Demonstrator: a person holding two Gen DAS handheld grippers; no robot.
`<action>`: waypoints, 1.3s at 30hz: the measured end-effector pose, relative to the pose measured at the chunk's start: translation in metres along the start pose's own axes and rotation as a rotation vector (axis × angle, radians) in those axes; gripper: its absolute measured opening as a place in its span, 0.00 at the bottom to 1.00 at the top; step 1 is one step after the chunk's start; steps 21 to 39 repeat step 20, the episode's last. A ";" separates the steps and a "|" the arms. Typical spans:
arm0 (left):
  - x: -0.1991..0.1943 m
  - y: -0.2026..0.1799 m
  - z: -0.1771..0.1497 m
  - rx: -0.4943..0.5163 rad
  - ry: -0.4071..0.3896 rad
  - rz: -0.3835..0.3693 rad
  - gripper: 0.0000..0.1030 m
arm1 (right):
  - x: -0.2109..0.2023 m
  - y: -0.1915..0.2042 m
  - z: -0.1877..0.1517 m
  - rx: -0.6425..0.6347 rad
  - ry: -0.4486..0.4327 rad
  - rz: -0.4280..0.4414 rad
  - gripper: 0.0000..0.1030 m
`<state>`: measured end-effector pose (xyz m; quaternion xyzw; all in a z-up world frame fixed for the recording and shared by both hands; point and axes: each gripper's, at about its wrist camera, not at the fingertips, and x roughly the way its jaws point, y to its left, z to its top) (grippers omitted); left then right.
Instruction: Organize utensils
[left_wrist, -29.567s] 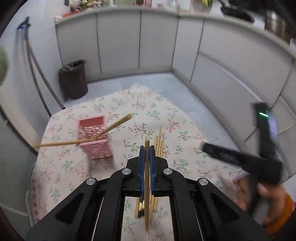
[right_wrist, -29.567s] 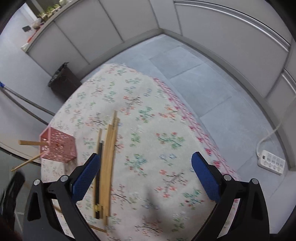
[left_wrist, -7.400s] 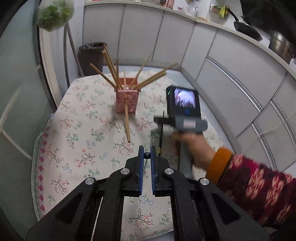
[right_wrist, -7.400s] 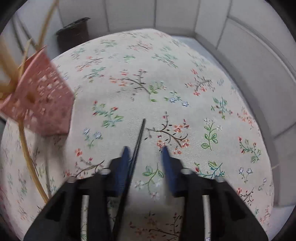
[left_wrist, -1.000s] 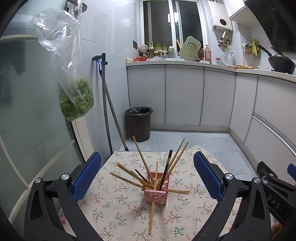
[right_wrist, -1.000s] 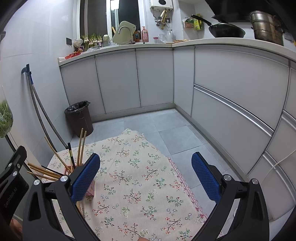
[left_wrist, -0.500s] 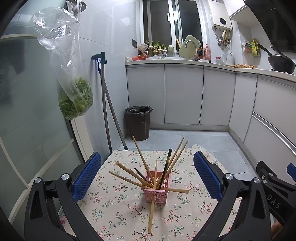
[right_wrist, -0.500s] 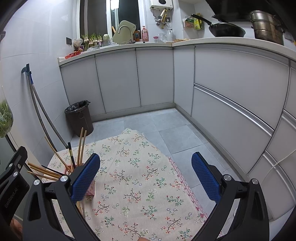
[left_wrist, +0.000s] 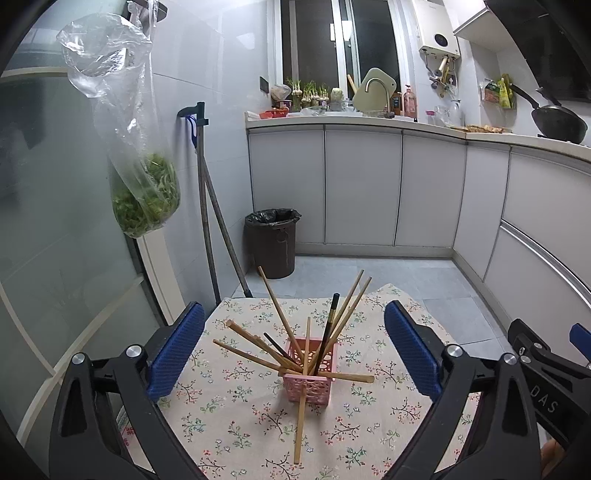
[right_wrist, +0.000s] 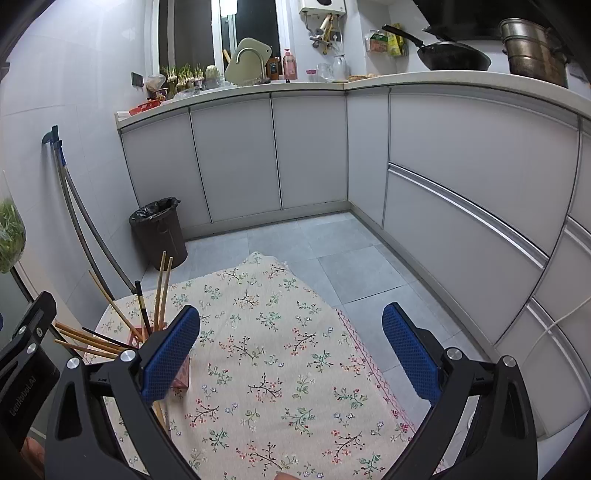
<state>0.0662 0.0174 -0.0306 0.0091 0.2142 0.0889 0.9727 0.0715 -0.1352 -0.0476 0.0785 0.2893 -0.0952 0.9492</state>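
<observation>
A pink perforated holder (left_wrist: 309, 384) stands on the flowered tablecloth (left_wrist: 229, 410), with several wooden chopsticks (left_wrist: 275, 306) and a black one (left_wrist: 330, 328) fanned out of it. One wooden chopstick (left_wrist: 300, 424) slants from the holder down onto the cloth toward me. My left gripper (left_wrist: 293, 332) hovers well short of the holder; its jaws are closing from wide, with nothing between the pads. My right gripper (right_wrist: 291, 332) hangs open over bare cloth. In the right wrist view its left finger hides most of the holder (right_wrist: 183, 373), and the chopsticks (right_wrist: 159, 291) rise above it.
A dark trash bin (left_wrist: 271, 243) and two leaning mop handles (left_wrist: 212, 236) stand beyond the table's far edge. A plastic bag of greens (left_wrist: 146, 199) hangs at the left. Grey cabinets (right_wrist: 461, 173) run along the back and right, with floor tiles (right_wrist: 332, 243) in between.
</observation>
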 end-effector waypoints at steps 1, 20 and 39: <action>0.000 0.000 0.000 -0.003 0.002 -0.008 0.82 | 0.000 0.000 0.000 0.000 0.000 0.001 0.94; 0.007 0.002 -0.001 -0.007 0.041 -0.017 0.93 | 0.001 0.000 -0.002 0.002 -0.002 0.007 0.94; 0.007 0.002 -0.001 -0.007 0.041 -0.017 0.93 | 0.001 0.000 -0.002 0.002 -0.002 0.007 0.94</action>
